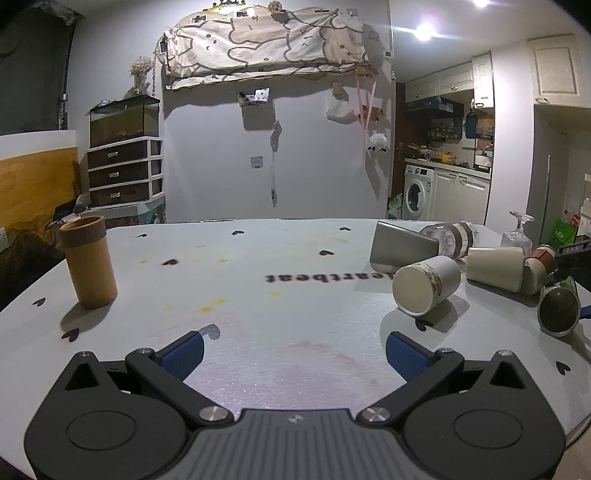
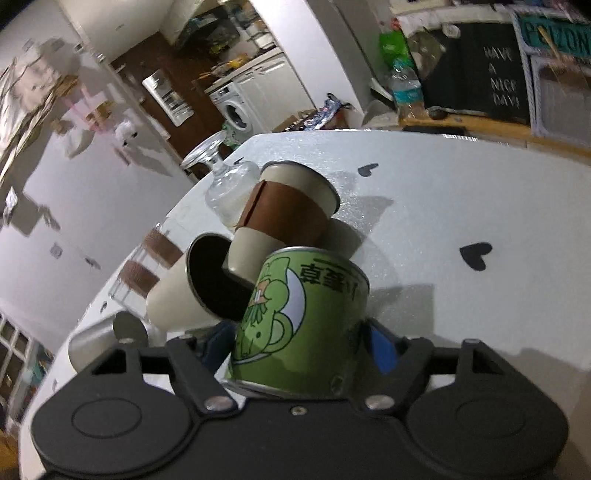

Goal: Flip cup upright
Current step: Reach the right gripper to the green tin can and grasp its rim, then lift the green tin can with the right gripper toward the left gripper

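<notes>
One green cartoon-print cup (image 2: 299, 317) gripped between the right gripper (image 2: 295, 343) jaws, mid-flip, lifted over the white heart-print table (image 2: 461, 206).
Next, likely rotate base-down and set clear of the brown-sleeved cup (image 2: 284, 210) just ahead; left gripper (image 1: 293, 349) jaws wide, empty.

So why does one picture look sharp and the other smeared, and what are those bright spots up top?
Left wrist view: sharp; two ceiling lights flare with streaks, the tan cup casts a soft shadow, and the fisheye bends the table edge. Right wrist view: tilted, background walls smeared by motion blur, while the green cup between the right gripper fingers stays fairly crisp.
</notes>
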Action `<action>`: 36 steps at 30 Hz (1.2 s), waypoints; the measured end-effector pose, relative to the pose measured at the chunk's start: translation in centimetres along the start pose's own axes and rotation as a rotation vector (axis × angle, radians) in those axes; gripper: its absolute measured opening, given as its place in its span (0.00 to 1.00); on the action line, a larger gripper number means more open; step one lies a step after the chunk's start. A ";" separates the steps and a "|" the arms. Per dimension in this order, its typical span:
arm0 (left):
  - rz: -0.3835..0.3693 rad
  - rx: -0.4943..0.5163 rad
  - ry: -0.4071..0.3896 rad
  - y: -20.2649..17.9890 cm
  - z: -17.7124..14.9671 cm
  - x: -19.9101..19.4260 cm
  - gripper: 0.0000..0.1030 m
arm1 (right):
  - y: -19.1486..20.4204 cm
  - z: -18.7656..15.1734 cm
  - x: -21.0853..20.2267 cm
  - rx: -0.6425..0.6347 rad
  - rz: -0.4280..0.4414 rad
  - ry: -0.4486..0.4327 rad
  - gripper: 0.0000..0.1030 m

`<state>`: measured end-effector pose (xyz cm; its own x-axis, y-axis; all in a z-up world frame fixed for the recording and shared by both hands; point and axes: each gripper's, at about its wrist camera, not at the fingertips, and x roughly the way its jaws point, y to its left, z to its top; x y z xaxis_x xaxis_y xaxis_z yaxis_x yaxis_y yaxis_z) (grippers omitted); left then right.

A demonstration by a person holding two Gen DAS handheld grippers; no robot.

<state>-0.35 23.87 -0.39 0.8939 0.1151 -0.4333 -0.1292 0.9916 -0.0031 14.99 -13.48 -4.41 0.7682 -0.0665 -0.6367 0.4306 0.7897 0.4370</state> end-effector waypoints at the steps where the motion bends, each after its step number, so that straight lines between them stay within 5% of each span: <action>1: 0.002 -0.002 0.000 0.1 0.0 0.0 1.00 | 0.3 -0.3 -0.4 -0.026 0.018 -0.003 0.74; 12: 0.047 -0.038 -0.016 1.8 0.4 -0.2 1.00 | 8.5 -8.2 -6.0 -0.411 0.401 0.124 0.73; 19: 0.113 -0.098 -0.033 4.6 0.7 -0.5 1.00 | 13.7 -13.7 -9.8 -0.661 0.613 0.087 0.73; 26: 0.144 -0.125 -0.036 6.3 0.8 -0.5 1.00 | 16.0 -18.2 -9.2 -0.822 0.643 0.141 0.73; 29: 0.135 -0.121 -0.037 6.4 0.9 -0.3 1.00 | 16.1 -19.0 -9.4 -0.849 0.648 0.101 0.74; 36: -0.022 -0.024 -0.020 5.0 3.1 2.2 1.00 | 15.4 -19.1 -9.4 -0.847 0.671 0.103 0.74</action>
<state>2.23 29.30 1.42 0.9049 0.0943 -0.4151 -0.1192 0.9923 -0.0344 5.34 11.02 -3.84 0.6646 0.5559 -0.4993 -0.5592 0.8132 0.1610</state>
